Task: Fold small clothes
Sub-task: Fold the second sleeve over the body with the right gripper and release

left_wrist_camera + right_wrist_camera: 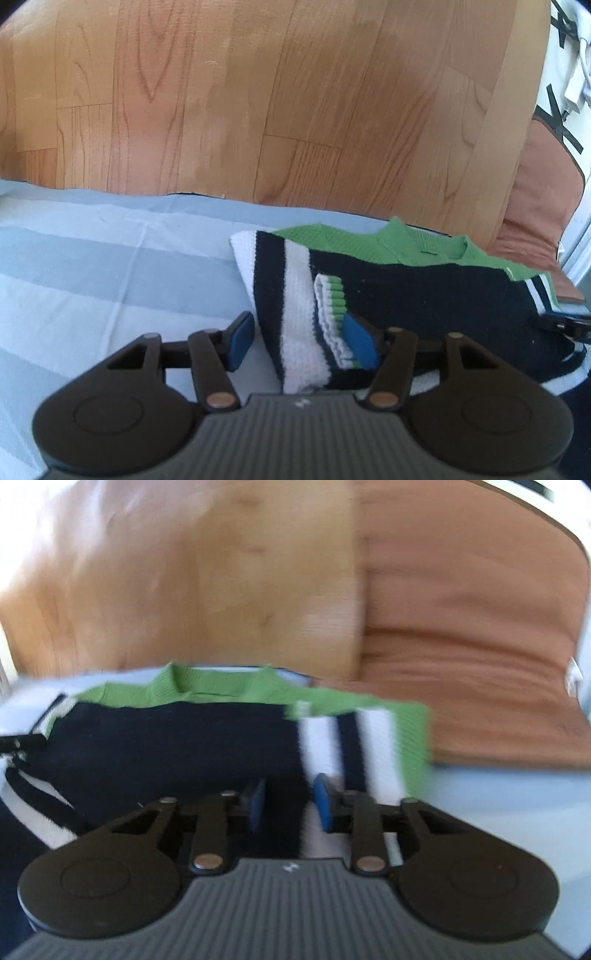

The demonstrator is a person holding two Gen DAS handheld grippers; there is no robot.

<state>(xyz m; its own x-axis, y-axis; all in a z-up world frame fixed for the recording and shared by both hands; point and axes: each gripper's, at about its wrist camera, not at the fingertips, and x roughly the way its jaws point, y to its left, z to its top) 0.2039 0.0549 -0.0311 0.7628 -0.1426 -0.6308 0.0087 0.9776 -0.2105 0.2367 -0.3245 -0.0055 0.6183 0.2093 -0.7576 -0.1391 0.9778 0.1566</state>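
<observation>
shirt point(424, 291): folded navy, white and green knit on pale sheet point(92, 266)
left gripper point(301, 339): half open, straddling striped cuff (loose)
right gripper point(288, 805): narrow gap over shirt, probably not pinching; blurred

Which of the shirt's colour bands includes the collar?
The green band, at the shirt's far edge; the navy and white bands lie nearer the camera.

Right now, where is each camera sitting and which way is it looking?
Left wrist: sits on the left gripper, looking forward and down at the striped sweater's folded edge and sleeve cuff on the pale sheet; only its fingers show.
Right wrist: sits on the right gripper, looking down at the sweater's other side, blurred; only its fingers show.
Shared: the sweater, its green collar, the sheet and the wood floor.
</observation>
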